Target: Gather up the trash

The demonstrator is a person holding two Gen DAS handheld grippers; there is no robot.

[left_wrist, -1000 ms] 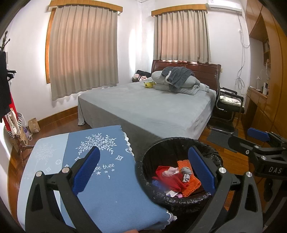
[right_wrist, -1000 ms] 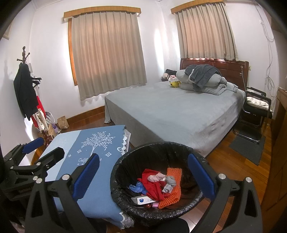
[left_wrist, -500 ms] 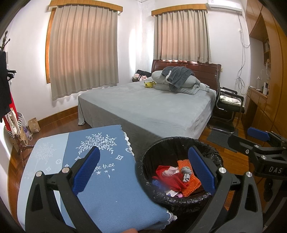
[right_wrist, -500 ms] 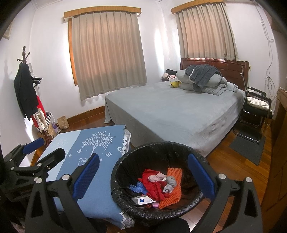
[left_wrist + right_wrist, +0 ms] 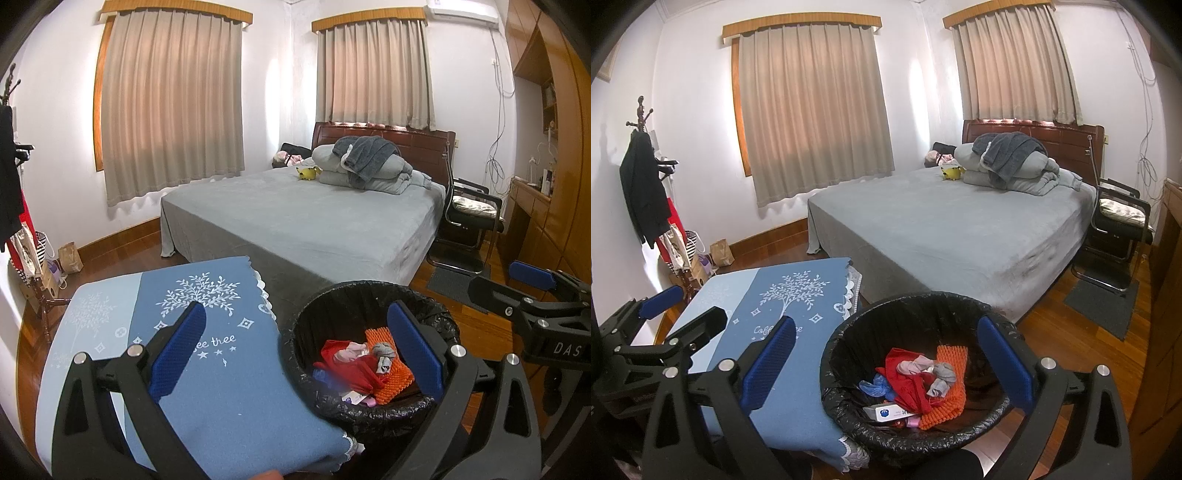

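Left wrist view: hovering the left gripper (image 5: 295, 350), fingers spread and holding nothing, over the near rim of the lined trash bin (image 5: 437, 317); red cloth (image 5: 349, 371) lying inside the bin.

Right wrist view: poising the right gripper (image 5: 886, 363), likewise parted and bare, above the bin; scanning the blue tablecloth (image 5: 783, 295) beside the bin for leftovers before finishing.

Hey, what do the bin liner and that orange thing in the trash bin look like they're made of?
The bin liner looks like thin black plastic film: glossy, crinkled, folded over the rim. The orange thing looks like soft foam netting, matte, with a regular open mesh, probably fruit-wrap sleeve material, though that is a guess.
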